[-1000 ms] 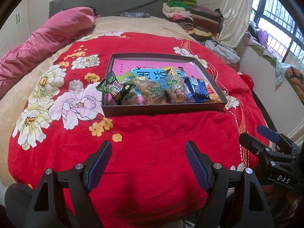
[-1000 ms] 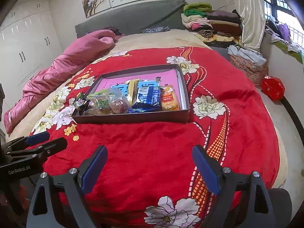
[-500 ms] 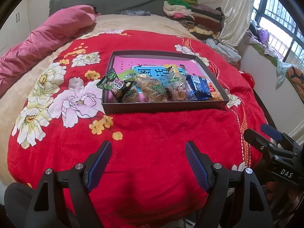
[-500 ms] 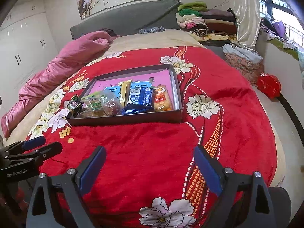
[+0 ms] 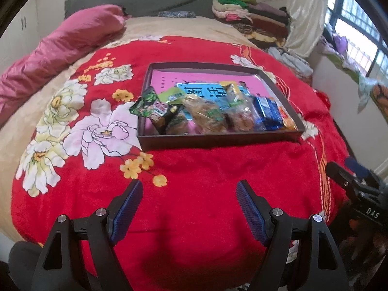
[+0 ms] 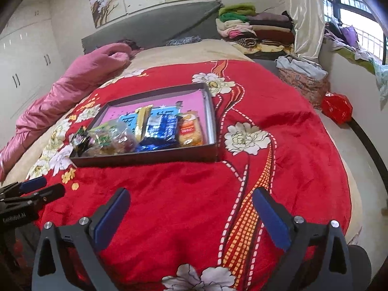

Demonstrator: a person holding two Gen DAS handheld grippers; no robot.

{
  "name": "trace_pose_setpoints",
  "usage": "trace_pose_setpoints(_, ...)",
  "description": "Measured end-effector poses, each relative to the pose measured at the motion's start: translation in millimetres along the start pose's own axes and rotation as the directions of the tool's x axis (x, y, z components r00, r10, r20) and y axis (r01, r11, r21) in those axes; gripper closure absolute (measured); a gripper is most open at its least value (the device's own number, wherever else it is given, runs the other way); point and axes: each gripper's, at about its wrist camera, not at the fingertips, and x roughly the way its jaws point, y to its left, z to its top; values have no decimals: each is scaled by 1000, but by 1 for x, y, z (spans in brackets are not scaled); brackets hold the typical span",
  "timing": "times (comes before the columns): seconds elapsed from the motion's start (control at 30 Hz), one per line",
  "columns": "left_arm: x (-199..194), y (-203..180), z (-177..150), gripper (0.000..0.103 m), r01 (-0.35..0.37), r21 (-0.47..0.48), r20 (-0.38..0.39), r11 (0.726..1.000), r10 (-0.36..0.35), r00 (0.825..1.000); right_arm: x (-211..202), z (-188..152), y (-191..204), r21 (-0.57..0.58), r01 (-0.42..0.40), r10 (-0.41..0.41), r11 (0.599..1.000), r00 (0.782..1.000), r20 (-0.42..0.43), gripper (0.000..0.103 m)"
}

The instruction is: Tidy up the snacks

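"DAS" on right gripper (image 5: 359, 181) body; "GenRobot.AI", blurry, on left gripper (image 6: 36, 189) body.

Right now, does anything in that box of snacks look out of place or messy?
One thing does: the green packet at the left end of the box sticks out over its rim. The other snacks sit crowded along the near edge, with the far half of the box bare.

A bed (image 6: 189, 48) with a beige sheet carries a red flowered blanket (image 6: 278, 174); a shallow dark tray (image 6: 150, 158) lies on the blanket, a rumpled pink quilt (image 6: 80, 80) lies left of the tray, and folded clothes (image 6: 252, 32) are stacked beyond it
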Motion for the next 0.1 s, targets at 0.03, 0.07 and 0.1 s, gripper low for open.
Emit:
trace_pose_setpoints(0.03,1,7,3,23,-9,-22,9,1000,9,1000,1,1,-4,7,2,-2,1000,1000,4,1)
trace_pose_setpoints(0.07,1,12,5,23,-19,-33,18,999,20,1000,3,4,-8,17,0,0,1000,1000,7,1)
trace_pose_setpoints(0.1,2,21,9,23,-50,-50,34,997,52,998,5,7,-13,29,1,-1,1000,1000,10,1)
